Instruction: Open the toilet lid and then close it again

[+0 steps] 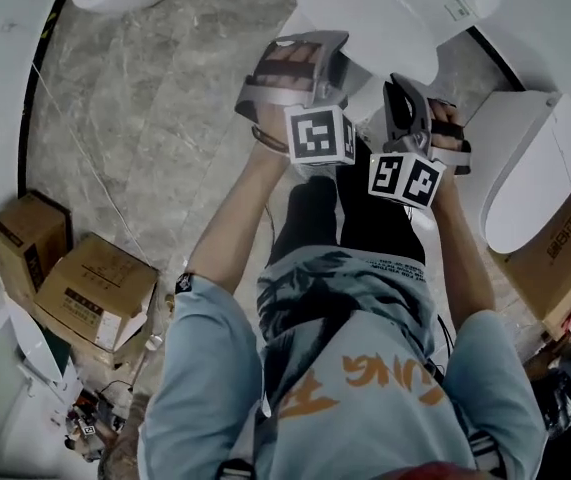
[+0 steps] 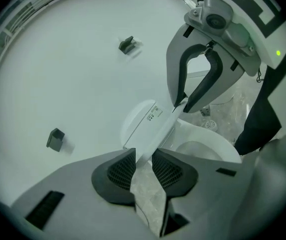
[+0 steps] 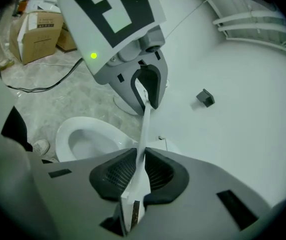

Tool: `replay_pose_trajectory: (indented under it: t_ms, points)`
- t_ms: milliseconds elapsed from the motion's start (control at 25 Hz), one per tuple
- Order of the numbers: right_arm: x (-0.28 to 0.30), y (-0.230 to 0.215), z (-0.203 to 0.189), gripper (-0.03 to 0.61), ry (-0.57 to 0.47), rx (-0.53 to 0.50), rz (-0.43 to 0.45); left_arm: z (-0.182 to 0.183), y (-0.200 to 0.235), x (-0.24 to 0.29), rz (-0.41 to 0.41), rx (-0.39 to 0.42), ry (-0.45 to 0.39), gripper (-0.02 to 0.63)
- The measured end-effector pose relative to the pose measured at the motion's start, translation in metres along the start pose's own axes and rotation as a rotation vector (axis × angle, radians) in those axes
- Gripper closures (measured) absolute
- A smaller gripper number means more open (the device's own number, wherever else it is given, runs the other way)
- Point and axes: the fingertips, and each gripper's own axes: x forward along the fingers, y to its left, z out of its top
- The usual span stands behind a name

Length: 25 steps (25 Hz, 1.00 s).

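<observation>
Two hand-held grippers hold the white plastic toilet lid (image 1: 375, 18) tilted up over the white ceramic bowl (image 3: 85, 139). The left gripper (image 2: 144, 156) has its jaws closed on the lid's near edge, and the labelled panel rises away from between the ribbed black pads (image 2: 120, 171). The right gripper (image 3: 138, 166) clamps the same lid, seen edge-on as a thin white blade between its jaws. Both grip the rim close together, above a grey marble floor (image 1: 165, 118).
</observation>
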Motion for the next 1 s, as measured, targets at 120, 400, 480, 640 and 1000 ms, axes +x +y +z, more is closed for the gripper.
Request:
replay_pose_trajectory:
  t_ms: [120, 400, 480, 640, 1000]
  points:
    - [0.002, -0.031, -0.012, 0.514, -0.016, 0.044, -0.043, 0.022, 0.019, 0.015, -0.01, 0.024, 0.006, 0.491]
    - [0.019, -0.111, -0.039, 0.523, -0.048, 0.192, -0.213, 0.07, 0.073, 0.057, 0.001, 0.11, -0.024, 0.489]
    - [0.028, -0.135, -0.049, 0.518, -0.054, 0.217, -0.244, 0.084, 0.09, 0.074, -0.004, 0.126, -0.033, 0.489]
    - [0.049, -0.177, -0.073, 0.508, -0.056, 0.259, -0.283, 0.111, 0.116, 0.112, -0.007, 0.157, -0.063, 0.489]
    - [0.106, -0.256, -0.144, 0.495, -0.023, 0.361, -0.334, 0.167, 0.158, 0.21, -0.039, 0.166, -0.103, 0.479]
